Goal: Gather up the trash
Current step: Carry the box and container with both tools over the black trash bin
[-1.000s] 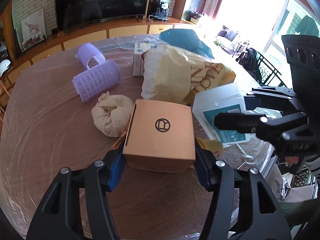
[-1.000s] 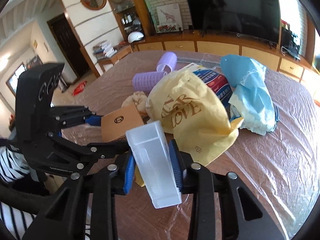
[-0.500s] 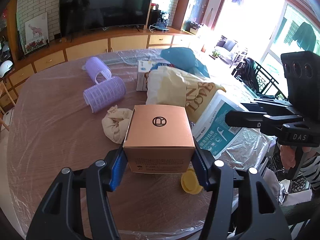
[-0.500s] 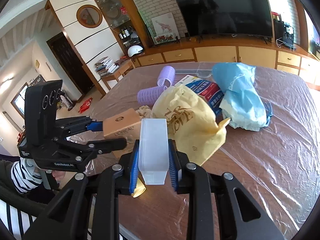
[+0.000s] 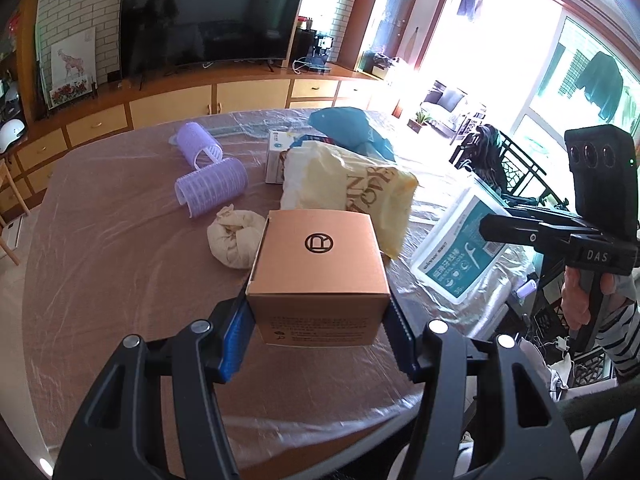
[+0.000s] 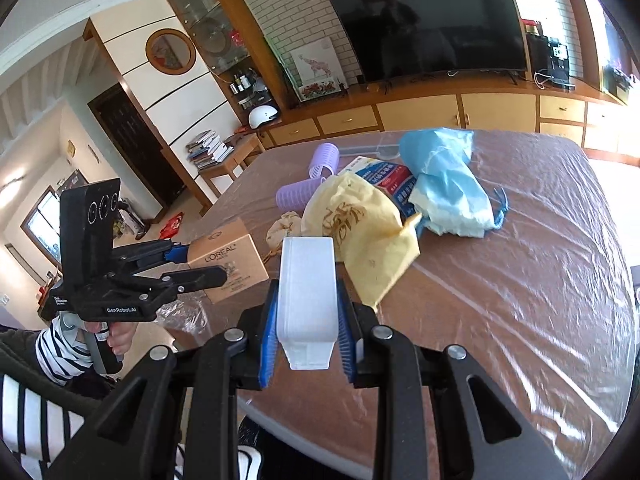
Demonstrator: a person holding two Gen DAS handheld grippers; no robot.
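My left gripper (image 5: 318,320) is shut on a tan cardboard box (image 5: 318,268) and holds it above the table's near edge; the box also shows in the right wrist view (image 6: 230,260). My right gripper (image 6: 306,332) is shut on a white plastic floss-pick box (image 6: 307,292), lifted off the table; its teal label shows in the left wrist view (image 5: 460,248). On the table lie a yellow paper bag (image 5: 348,184), a blue plastic bag (image 6: 444,184), a crumpled beige wad (image 5: 234,238) and a printed carton (image 6: 386,182).
Two purple hair rollers (image 5: 210,186) lie at the back left of the plastic-covered table (image 5: 100,264). A TV and wooden cabinets stand behind it. Black chairs and clutter are off the table's right side (image 5: 520,176).
Both grippers have lifted and pulled back from the pile toward the table's near edge, each carrying its box. The white box has turned upright in the right gripper.
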